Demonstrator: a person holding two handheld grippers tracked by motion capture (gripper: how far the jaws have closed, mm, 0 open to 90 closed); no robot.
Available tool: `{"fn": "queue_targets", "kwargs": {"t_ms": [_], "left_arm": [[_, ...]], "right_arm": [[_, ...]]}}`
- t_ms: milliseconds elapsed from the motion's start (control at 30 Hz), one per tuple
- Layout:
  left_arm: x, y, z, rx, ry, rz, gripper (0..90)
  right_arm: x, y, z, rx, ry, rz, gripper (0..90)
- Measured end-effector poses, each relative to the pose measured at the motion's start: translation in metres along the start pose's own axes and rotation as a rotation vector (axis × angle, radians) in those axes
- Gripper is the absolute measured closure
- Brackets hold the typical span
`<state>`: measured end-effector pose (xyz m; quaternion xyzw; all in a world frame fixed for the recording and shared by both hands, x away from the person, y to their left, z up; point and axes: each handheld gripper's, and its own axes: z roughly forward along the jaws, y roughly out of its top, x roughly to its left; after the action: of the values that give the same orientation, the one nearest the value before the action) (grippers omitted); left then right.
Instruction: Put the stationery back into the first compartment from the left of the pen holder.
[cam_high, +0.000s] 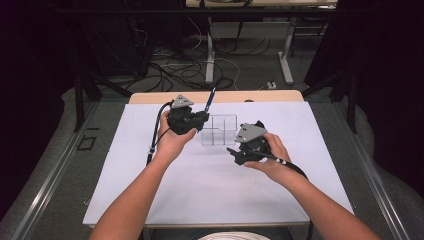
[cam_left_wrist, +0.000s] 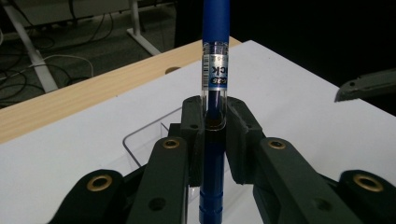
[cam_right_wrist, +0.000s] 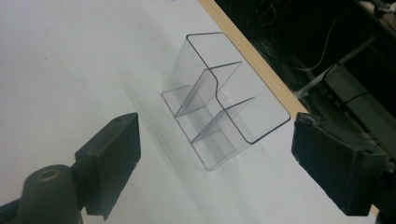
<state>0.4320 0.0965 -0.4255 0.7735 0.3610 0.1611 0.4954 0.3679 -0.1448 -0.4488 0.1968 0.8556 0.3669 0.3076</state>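
Left tongs (cam_high: 204, 116) grip a blue pen (cam_high: 210, 99) at the clear organizer's (cam_high: 219, 130) ten o'clock; right tongs (cam_high: 234, 152) gape empty.

1. Slim blue plastic pen (cam_left_wrist: 215, 70) with a clear barrel section carrying a white label printed in blue.
2. Clear, colourless plastic divided organiser box (cam_right_wrist: 219, 100).
3. Flat white sheet covering the surface (cam_high: 215, 175), with a pale wood edge.
4. Black left hand-held gripper (cam_left_wrist: 214, 123) with brass-coloured rivets.
5. Black right hand-held gripper (cam_right_wrist: 212, 163), grey three-cornered plate on top.
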Motion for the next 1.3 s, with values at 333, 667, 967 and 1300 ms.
{"fn": "queue_targets", "kwargs": {"t_ms": [333,667,967,1300], "left_arm": [[0.01,-0.001,0.014,-0.065,0.03,-0.032,79.1],[0.014,-0.005,0.033,-0.084,0.049,-0.049,79.1],[0.015,-0.008,0.049,-0.093,0.062,-0.047,79.1],[0.021,-0.02,0.06,-0.06,0.077,-0.073,79.0]], "right_arm": [[-0.016,-0.012,0.002,0.002,0.021,0.211,9.4],[-0.028,-0.029,0.004,0.037,0.015,0.375,0.0],[-0.032,-0.041,0.005,0.042,-0.024,0.419,0.0],[-0.036,-0.043,0.002,0.035,-0.041,0.438,0.0]]}}
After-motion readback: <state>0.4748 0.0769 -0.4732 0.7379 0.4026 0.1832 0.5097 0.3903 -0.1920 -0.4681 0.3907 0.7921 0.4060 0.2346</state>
